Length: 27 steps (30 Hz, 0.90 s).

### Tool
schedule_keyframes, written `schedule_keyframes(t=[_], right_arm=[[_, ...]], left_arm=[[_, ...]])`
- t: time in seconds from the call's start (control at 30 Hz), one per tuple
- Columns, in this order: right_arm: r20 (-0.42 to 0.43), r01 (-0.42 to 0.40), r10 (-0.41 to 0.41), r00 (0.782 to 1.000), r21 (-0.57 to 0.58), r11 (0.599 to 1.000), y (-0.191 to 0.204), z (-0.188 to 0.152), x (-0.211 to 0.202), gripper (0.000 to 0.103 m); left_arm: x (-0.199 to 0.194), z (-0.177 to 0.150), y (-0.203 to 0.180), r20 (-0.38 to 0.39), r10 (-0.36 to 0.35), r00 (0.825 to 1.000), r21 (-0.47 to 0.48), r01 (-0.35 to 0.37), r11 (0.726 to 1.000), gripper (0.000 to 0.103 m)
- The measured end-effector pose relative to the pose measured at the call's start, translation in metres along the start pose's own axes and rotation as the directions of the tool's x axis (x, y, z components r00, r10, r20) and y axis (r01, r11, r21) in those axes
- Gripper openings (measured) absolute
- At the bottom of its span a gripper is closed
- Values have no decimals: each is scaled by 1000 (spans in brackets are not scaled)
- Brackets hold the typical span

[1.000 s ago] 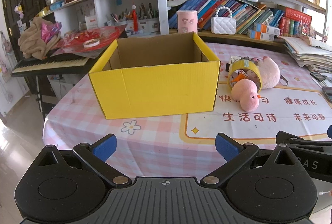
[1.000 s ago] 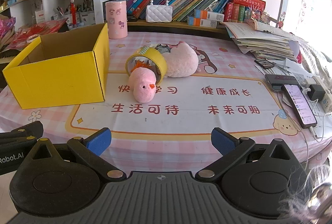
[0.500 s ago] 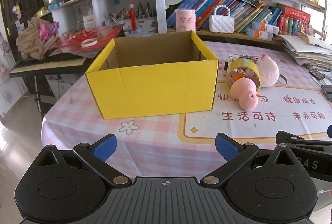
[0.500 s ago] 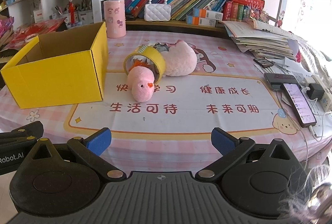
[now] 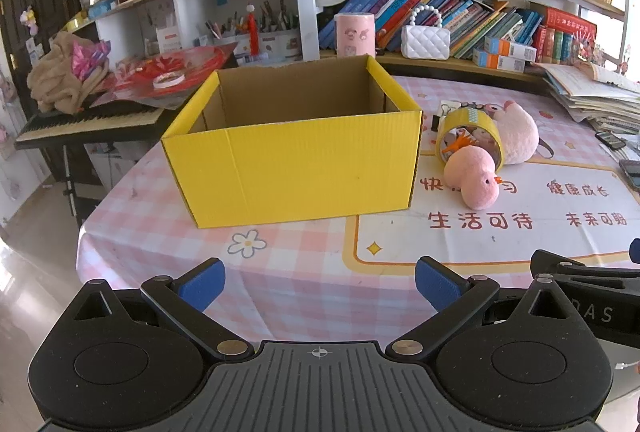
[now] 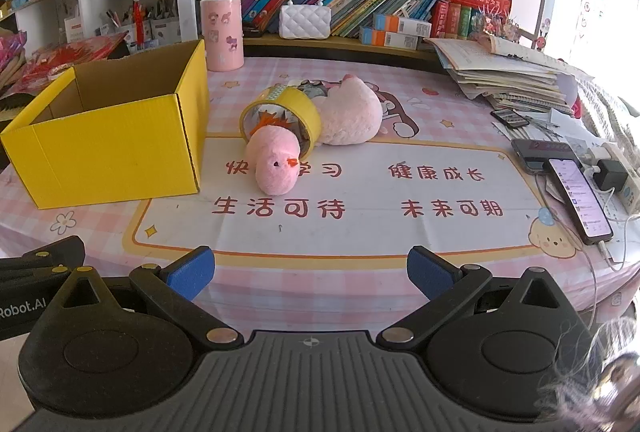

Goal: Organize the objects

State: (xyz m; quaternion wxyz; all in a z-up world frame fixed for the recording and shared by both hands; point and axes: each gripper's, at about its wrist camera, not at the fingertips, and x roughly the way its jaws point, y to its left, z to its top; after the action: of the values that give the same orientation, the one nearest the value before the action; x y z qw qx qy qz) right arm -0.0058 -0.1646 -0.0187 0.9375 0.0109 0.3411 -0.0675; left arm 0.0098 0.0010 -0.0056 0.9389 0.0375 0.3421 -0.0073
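In the left wrist view, the left claw is held with its blue-padded fingers spread wide apart and nothing between them, above the near edge of the tabletop. The yellow box is seen straight ahead of the claw, well apart from it, standing open-topped and upright; no contents can be made out inside. The pink plush duck lies just right of the yellow box, its head toward the claw, with its body passed through the yellow tape roll, which is tilted against it. Part of the right claw's frame is seen at the lower right edge.

In the right wrist view, the right claw is likewise held open and empty over the near edge of the tabletop. The pink plush duck lies ahead and slightly left of the claw, well apart from it and just right of the yellow box. The yellow tape roll is ringed around the duck's middle. A pink cup stands behind the yellow box's far right corner. Two phones lie far right of the box.
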Motion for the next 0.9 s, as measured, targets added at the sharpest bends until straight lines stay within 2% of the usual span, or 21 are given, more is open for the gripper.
schedule_keyframes(t=[0.13,0.57,0.73,0.9], right_arm=[[-3,4,-4,1000,5,1000,1,-1,4,103],[-4,-2,2,1000,7,1000,1,0,6,103],[-6,-2,2,1000,7,1000,1,0,7,103],[-15,-6,6,1000,8,1000,-2,4,13,103]], left_arm=[[1,0,2,-14,-26,1000,-13,26,1000,102],[3,0,3,-25,-40,999,-21,39,999,102],[4,1,3,-15,-85,996,-18,85,996,102],[7,4,-2,-17,-100,995,-21,100,995,102]])
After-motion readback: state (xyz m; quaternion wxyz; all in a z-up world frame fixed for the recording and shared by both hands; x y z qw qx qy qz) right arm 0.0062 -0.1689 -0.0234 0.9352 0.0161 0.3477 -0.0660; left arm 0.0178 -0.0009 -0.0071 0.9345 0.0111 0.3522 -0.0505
